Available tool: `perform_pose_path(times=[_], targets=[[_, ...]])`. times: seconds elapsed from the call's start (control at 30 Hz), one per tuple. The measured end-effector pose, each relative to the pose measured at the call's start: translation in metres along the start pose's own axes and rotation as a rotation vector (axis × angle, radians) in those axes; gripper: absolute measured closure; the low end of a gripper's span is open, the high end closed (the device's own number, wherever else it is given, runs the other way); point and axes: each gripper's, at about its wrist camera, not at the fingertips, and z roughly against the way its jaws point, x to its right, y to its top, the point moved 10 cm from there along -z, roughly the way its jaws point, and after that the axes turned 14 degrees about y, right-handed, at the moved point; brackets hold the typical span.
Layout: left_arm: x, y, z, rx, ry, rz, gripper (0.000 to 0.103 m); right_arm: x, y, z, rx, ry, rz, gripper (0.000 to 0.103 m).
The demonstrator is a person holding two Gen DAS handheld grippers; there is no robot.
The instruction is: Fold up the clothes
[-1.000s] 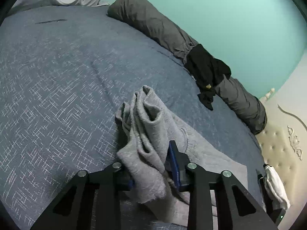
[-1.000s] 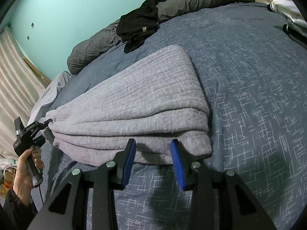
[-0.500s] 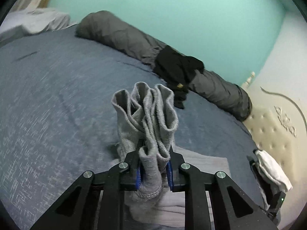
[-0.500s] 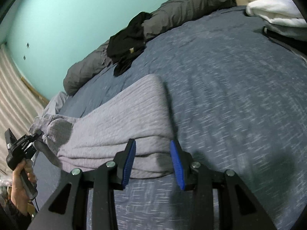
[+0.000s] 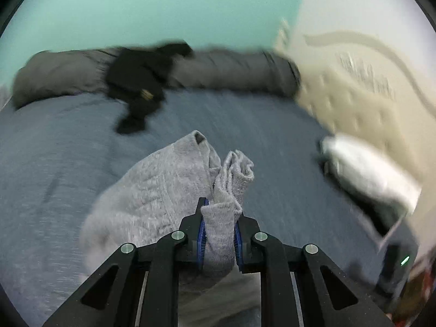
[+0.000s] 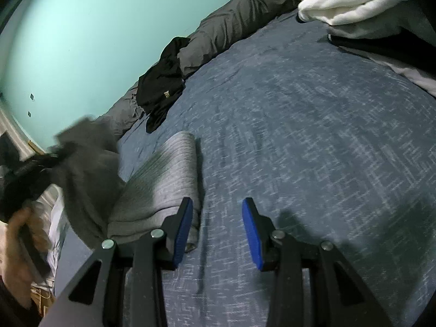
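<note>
A grey knit garment (image 5: 152, 190) lies partly folded on the blue bedspread (image 6: 313, 136). My left gripper (image 5: 219, 218) has a bunched end of it (image 5: 234, 169) between its blue pads, raised over the rest, and its jaws are still closing on the cloth. The right wrist view shows that lifted end (image 6: 90, 163) as a dark blur at the left, over the flat part (image 6: 169, 179). My right gripper (image 6: 216, 212) stands open and empty above bare bedspread. Its left finger (image 6: 182, 231) overlaps the garment's near right corner.
A black garment (image 5: 136, 81) lies on a long grey rolled duvet (image 5: 231, 70) along the teal wall. A white folded cloth (image 5: 368, 171) on dark clothing sits at the right by the beige tufted headboard (image 5: 354, 103). A hand (image 6: 21, 234) holds the left gripper.
The left gripper has swung fast to the right and up with the garment's end, rolling level. The right gripper has slid right, off the garment's edge onto bedspread.
</note>
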Motion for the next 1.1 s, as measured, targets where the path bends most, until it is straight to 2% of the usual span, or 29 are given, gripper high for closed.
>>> perform_pose_path(times=[0.1,0.17,0.2,0.23,0.3,0.4,0.47,0.57,0.73,0.8,0.9,1.1], targets=[[0.04,-0.039,-0.033,-0.08,0.035,-0.104,0.085,0.007,0.001,0.001,-0.007,0.0,-0.021,0.065],[0.05,-0.053,-0.042,-0.098,0.051,-0.125,0.084,0.011,0.001,0.002,-0.013,0.001,-0.036,0.065],[0.053,-0.057,-0.043,-0.103,0.048,-0.125,0.079,0.014,0.001,0.002,-0.016,0.001,-0.043,0.065],[0.057,-0.061,-0.044,-0.108,0.044,-0.124,0.068,0.015,0.001,0.001,-0.02,0.002,-0.049,0.065],[0.062,-0.058,-0.041,-0.112,0.009,-0.11,0.054,0.015,0.001,-0.001,-0.025,0.006,-0.051,0.065],[0.063,-0.046,-0.017,-0.079,-0.045,-0.095,0.054,0.012,0.002,-0.002,-0.025,0.016,-0.046,0.065],[0.051,-0.033,0.01,-0.027,-0.068,-0.072,0.054,0.01,0.002,-0.004,-0.023,0.022,-0.044,0.063],[0.02,-0.024,0.038,0.017,-0.037,-0.029,0.053,0.008,0.004,-0.005,-0.017,0.029,-0.051,0.061],[-0.077,-0.033,0.04,-0.01,0.112,0.09,0.053,0.0,0.006,-0.014,-0.015,0.042,-0.051,0.061],[-0.097,-0.047,0.03,-0.04,0.138,0.113,0.053,-0.004,0.006,-0.018,-0.018,0.047,-0.047,0.061],[-0.104,-0.07,0.013,-0.081,0.157,0.09,0.053,-0.011,0.003,-0.027,-0.03,0.054,-0.038,0.061],[-0.092,-0.111,-0.014,-0.135,0.093,0.088,0.053,-0.017,-0.001,-0.043,-0.059,0.048,-0.017,0.061]])
